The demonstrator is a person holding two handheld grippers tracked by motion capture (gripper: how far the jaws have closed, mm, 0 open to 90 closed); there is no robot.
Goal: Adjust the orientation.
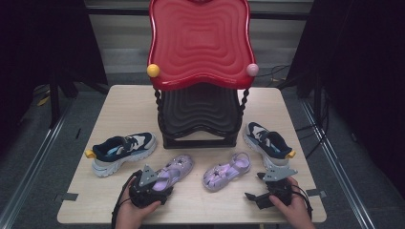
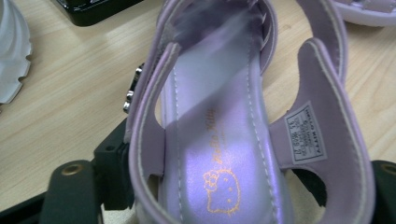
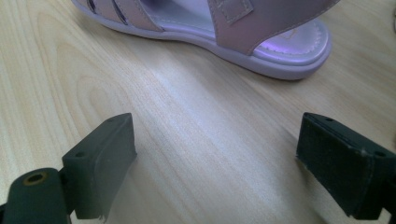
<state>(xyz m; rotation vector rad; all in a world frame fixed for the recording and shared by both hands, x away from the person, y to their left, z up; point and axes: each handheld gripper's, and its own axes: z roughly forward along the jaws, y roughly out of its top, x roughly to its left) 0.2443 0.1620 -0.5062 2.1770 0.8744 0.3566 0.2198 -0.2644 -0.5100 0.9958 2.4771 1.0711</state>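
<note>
Two purple sandals lie at the front of the wooden table. The heel of the left sandal sits between the jaws of my left gripper, and both pads touch its side straps. The right sandal lies free, just ahead of my right gripper. That gripper rests low over bare wood, its jaws wide apart with nothing between them.
A shoe rack stands at the table's middle back, with a red top shelf and a black lower shelf. A navy and white sneaker lies to its left, and its mate to its right.
</note>
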